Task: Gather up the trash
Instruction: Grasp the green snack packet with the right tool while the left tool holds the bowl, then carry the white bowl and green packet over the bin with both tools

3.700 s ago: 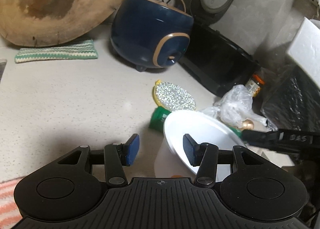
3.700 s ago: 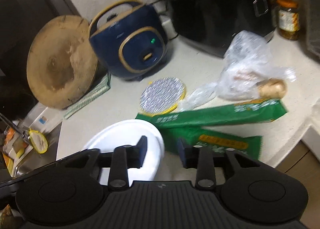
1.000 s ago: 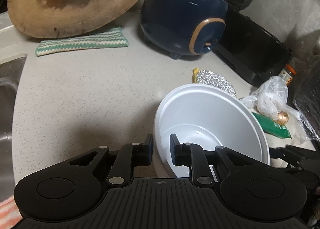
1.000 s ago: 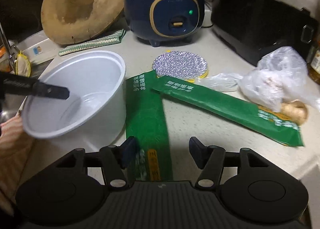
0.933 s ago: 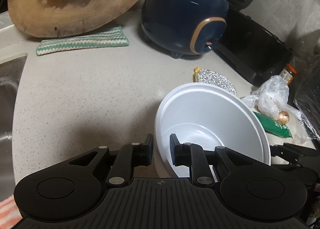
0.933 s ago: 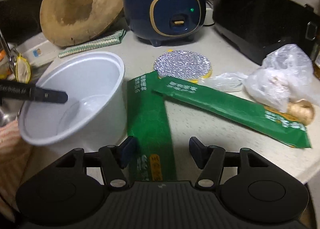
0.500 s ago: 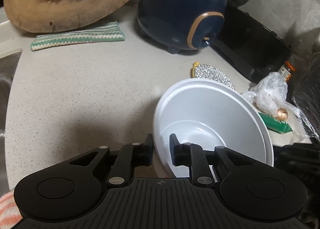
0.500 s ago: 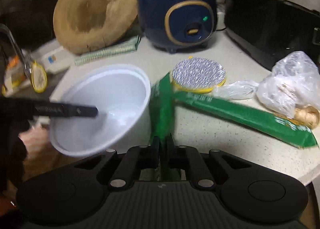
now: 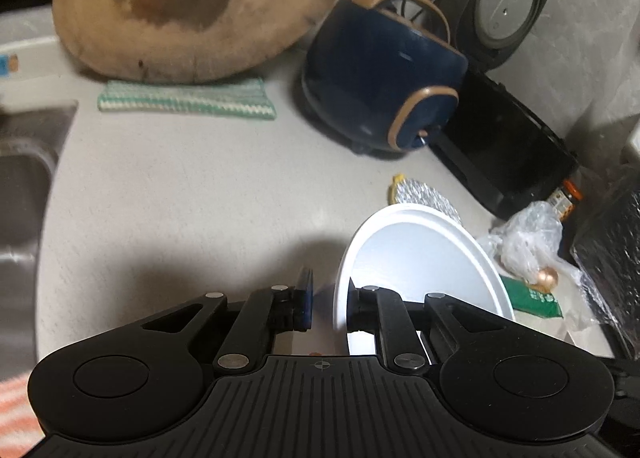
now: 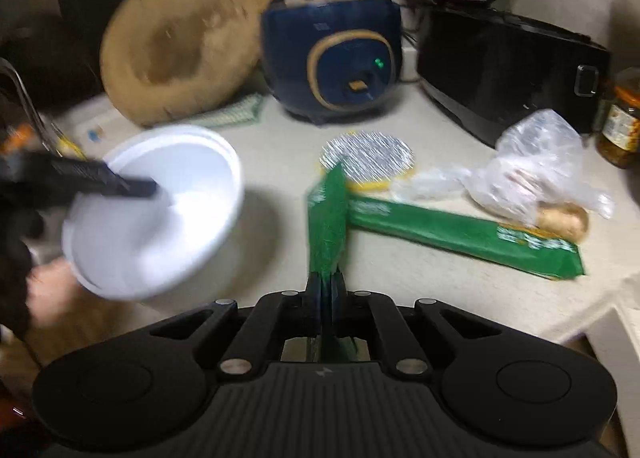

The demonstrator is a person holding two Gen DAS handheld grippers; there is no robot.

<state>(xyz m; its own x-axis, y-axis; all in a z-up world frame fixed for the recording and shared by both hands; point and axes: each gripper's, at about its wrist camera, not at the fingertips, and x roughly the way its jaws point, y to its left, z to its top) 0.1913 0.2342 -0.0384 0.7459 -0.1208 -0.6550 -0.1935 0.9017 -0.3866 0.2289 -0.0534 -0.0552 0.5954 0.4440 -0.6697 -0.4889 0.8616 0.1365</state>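
Only from the right wrist: right gripper (image 10: 326, 290) jaws pinch a green wrapper (image 10: 327, 218); left gripper (image 9: 326, 298) jaws clamp the bowl (image 9: 416, 254) rim.

Home kitchen: sink (image 9: 24, 194) left of claw, rice cooker (image 9: 380, 86) & chopping board (image 9: 192, 6) ahead on worktop (image 9: 180, 198).

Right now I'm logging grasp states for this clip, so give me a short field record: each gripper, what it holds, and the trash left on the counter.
left gripper: clamped on the rim of the white bowl, bowl tilted
right gripper: shut on a green wrapper, lifted on edge
trash on counter: second green wrapper, clear plastic bag, foil lid
bowl contents: none visible
image quality: right view motion-blurred
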